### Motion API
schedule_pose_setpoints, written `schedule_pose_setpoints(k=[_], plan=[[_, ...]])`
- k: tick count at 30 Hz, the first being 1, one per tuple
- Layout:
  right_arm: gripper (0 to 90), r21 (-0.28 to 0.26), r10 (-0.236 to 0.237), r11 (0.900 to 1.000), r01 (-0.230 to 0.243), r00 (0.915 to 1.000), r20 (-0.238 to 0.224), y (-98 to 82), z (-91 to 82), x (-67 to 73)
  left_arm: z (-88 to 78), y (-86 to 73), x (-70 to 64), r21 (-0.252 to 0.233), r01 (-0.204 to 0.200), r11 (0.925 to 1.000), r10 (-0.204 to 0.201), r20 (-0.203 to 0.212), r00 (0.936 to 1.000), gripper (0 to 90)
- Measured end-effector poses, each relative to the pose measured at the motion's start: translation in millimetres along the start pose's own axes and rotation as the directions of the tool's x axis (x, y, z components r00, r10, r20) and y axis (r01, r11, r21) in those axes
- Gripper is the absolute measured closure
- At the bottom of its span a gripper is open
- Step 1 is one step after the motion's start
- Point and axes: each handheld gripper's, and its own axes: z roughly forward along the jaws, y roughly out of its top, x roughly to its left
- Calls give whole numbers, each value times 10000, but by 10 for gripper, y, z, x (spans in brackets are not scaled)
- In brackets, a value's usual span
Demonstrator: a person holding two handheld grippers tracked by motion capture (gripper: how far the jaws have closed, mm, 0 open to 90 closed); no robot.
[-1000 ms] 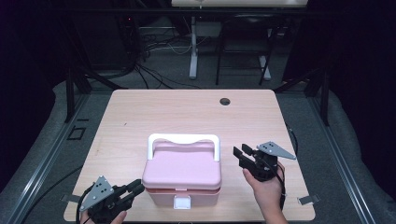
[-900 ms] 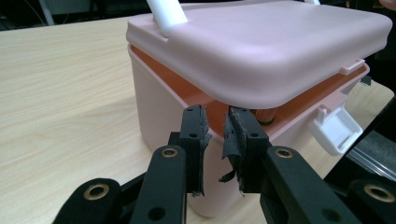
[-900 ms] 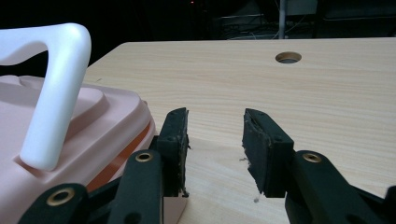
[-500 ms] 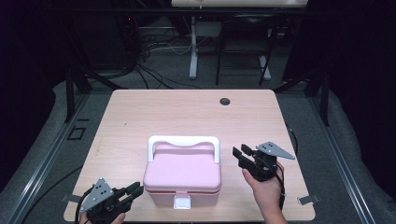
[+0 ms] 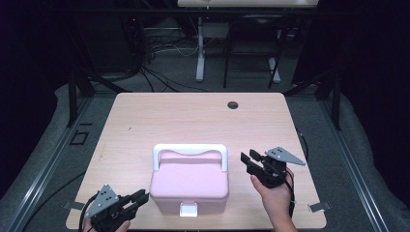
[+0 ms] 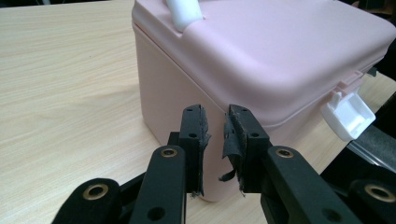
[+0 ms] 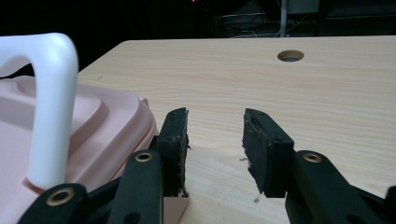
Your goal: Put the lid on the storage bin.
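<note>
Pink box [image 5: 189,181] is sitting latched mid-table; left gripper [image 5: 138,198] at its 8 o'clock, right gripper [image 5: 248,160] at 3 o'clock, both flanking with jaws narrowly parted, empty. Next probably calls for reaching the white latch [image 5: 188,209].

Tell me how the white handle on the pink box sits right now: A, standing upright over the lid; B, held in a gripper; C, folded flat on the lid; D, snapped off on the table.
A: the handle arches upright above the box, with neither gripper touching it.
</note>
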Motion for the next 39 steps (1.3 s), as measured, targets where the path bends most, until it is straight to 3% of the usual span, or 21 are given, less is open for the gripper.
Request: schedule_pose_setpoints(k=[9,25,39], plan=[[603,12,-21,10000,21,10000,23,-5,4,9,-6,2,37,-88,125,9999,-125,-59,9999,748],[603,39,-19,10000,18,10000,73,-12,2,-7,46,25,189,-288,749,9968,-760,-408,9963,645],[599,11,-5,10000,5,10000,92,-14,0,-6,156,125,341,-260,664,9975,-685,-872,9938,617]])
